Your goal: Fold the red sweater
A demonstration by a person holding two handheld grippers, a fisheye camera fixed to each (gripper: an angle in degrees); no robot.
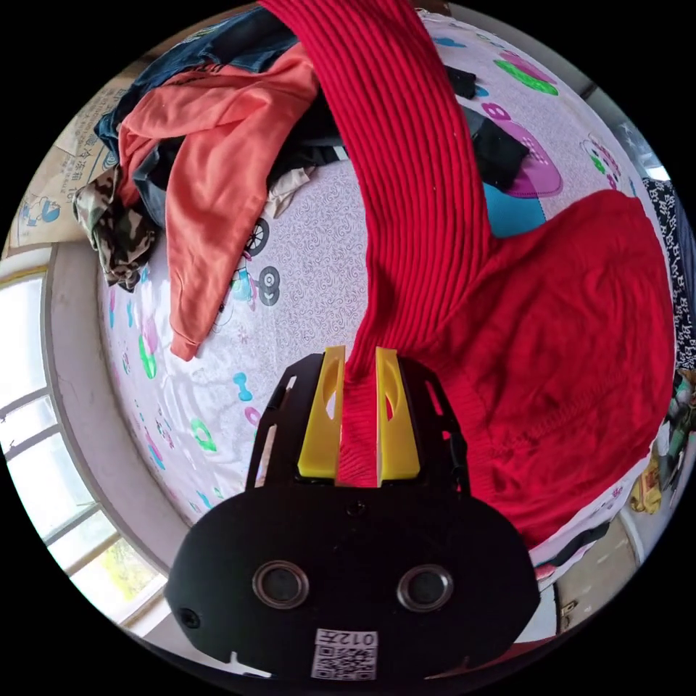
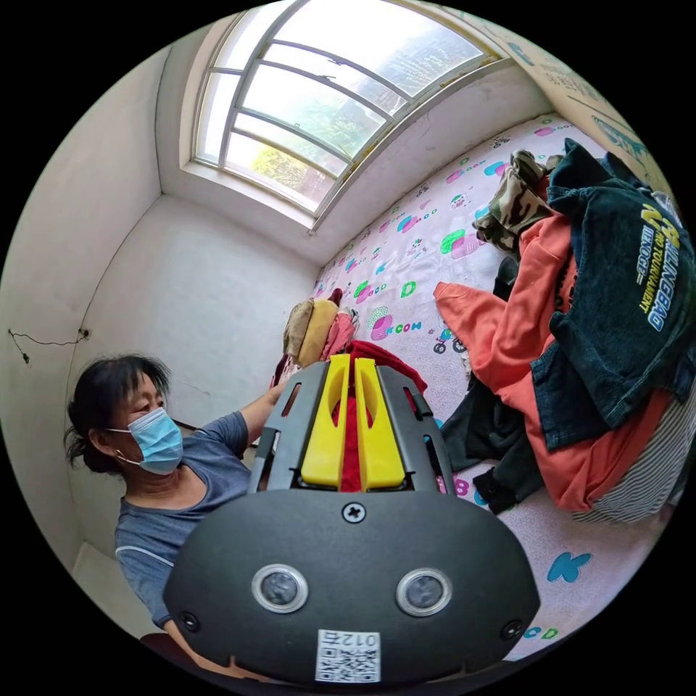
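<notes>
Left gripper [image 1: 360, 413] — jaws clamped on red sweater [image 1: 573, 348] sleeve, stretching straight ahead; right gripper [image 2: 353, 424] likewise pinching red knit — body rightward

Left gripper view: close above the bed sheet [image 1: 304, 261], facing down along it.
Right gripper view: low, facing the window [image 2: 319, 101].
Shared: clothes pile [image 1: 203, 159].

The left gripper [image 1: 359, 362] has both yellow jaws pressed on a ribbed sleeve of the red sweater [image 1: 580, 348]. The sleeve runs taut away from the jaws across the patterned bedsheet [image 1: 312, 254]. The sweater's body lies bunched just beside the gripper. An orange garment [image 1: 210, 181] drapes off a clothes pile [image 1: 145, 145], well apart from the gripper.
</notes>
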